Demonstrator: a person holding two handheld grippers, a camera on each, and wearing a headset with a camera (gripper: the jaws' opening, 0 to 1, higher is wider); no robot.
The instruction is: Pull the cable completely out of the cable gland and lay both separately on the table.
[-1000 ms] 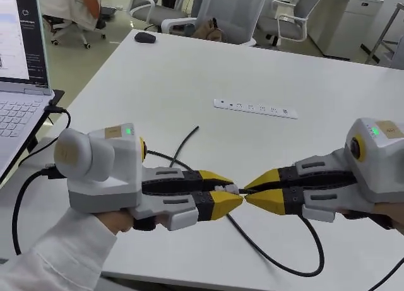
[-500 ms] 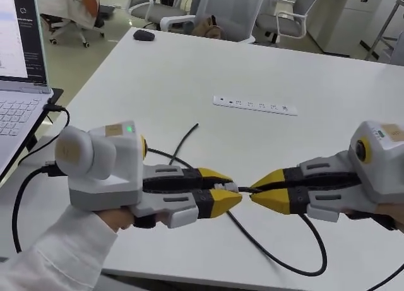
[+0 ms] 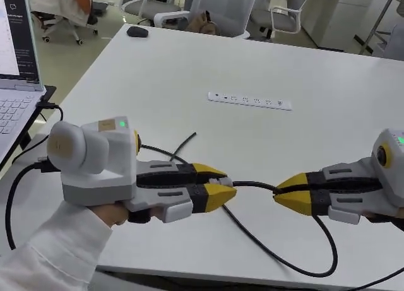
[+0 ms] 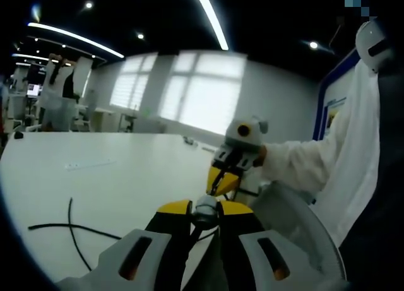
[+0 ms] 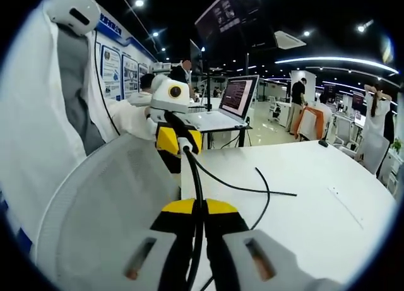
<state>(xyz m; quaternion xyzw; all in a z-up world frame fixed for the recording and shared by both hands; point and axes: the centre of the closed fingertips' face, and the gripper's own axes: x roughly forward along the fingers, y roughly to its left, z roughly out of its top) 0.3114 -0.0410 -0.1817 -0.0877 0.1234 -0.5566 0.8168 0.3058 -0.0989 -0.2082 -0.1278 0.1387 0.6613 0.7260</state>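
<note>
Right tongs [image 3: 279,194] are pulling further from the left tongs [image 3: 227,189], clamping the thin black cable [image 3: 252,185] while left's gripping the small grey round gland [image 4: 205,206], which could slip if yanked.

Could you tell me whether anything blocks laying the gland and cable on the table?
Nothing visible does. Below the left gripper and right gripper lies bare table, crossed only by slack cable; the power strip lies beyond.

An open office: a white desk [image 3: 189,64] with laptop [image 3: 12,70], mouse [image 3: 137,31], power strip [image 3: 249,101], swivel chairs [image 3: 221,10], ceiling strip lights [image 4: 211,16].
</note>
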